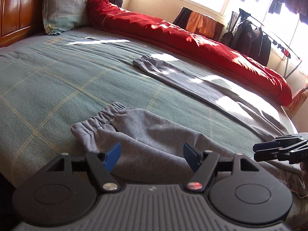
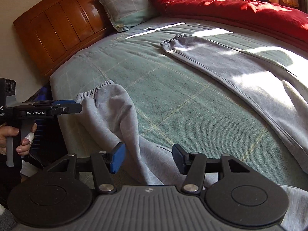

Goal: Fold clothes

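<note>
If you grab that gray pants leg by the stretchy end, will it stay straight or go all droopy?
Probably droopy. The gray sweatpants already crumple into soft folds on the bed, so the leg would likely sag from wherever it's pinched. The gathered cuff looks thick, so it should give a fair grip. The fabric looks fleecy, probably not slippery.

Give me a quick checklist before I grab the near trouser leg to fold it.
1. Left gripper open: ok, jaws wide apart.
2. Right gripper open: ok.
3. Near trouser leg between the left jaws: ok, cloth lies across the gap.
4. Near cuff flat: not ok, bunched and rumpled.
5. Far trouser leg flat on the bed: ok, it lies smooth.
6. Waistband aligned: cannot tell, out of view.
</note>
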`<state>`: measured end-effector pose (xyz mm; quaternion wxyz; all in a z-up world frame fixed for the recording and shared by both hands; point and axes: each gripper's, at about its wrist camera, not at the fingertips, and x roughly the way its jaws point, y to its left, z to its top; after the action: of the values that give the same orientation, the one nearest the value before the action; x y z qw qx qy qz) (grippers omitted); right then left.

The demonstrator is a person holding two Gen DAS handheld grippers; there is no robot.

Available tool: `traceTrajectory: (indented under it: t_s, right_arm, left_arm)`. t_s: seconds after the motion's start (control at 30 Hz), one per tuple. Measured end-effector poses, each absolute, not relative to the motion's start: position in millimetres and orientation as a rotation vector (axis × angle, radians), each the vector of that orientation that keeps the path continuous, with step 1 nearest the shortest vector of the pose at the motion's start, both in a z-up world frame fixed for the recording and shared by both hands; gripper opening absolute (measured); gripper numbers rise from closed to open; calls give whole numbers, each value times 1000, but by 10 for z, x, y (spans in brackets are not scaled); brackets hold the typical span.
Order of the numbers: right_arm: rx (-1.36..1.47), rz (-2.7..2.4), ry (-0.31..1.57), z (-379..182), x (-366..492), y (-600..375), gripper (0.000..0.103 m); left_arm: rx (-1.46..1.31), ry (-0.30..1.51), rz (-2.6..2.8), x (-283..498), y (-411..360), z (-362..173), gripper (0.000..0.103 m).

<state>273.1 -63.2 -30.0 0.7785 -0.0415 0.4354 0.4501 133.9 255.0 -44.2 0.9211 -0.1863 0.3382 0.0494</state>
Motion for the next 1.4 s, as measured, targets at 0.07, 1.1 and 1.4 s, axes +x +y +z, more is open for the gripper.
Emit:
traceTrajectory:
  t_s: [0.07,1.1,1.4]
  right_arm:
    - [-58,999,972,-376,2859,-407,60]
    - [-352,1375,963,-125,1916,630,6]
    - [-337,1190,809,8,2101,537,31]
  left_arm:
    - [-421,690,105,1270,2608,-491,73]
    - [-786,688,66,889,3111,-692,74]
    - [-781,698,85,819,3115,-698,74]
